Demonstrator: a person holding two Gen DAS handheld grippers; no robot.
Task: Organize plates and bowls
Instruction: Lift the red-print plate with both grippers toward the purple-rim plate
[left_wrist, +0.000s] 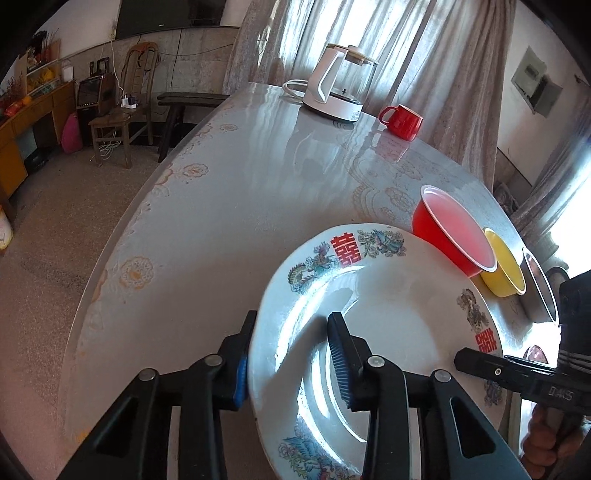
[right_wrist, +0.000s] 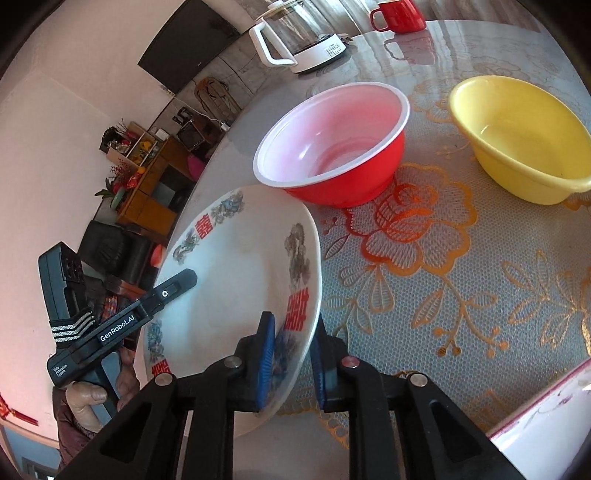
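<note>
Here, 2 handheld grippers share 1 decorated plate (left_wrist: 376, 317) above a round, lace-patterned table (left_wrist: 229, 177). The left gripper (left_wrist: 291, 360) straddles the plate's near-left rim, 1 pad under the edge and 1 on the inner face, jaws narrowed most of the way onto it. The right gripper (right_wrist: 291, 360) pinches the opposite rim, its blue pads (right_wrist: 266, 360) pressed against both faces, jaws nearly closed. The plate is tilted, its far edge overlapping a red bowl (right_wrist: 332, 147); whether the 2 touch cannot be told. A yellow bowl (right_wrist: 517, 136) sits beside the red one, and part of another dish (right_wrist: 546, 417) shows at the lower right of the right wrist view.

To do this step well, both grips should probably stay firm and the 2 hands move together, keeping the plate level so the glazed rim does not slip, and clear of the red bowl.

Both grippers point steeply downward toward the table, converging from opposite sides, each with fingers of the holding hand (right_wrist: 88, 398) wrapped around its handle.
</note>
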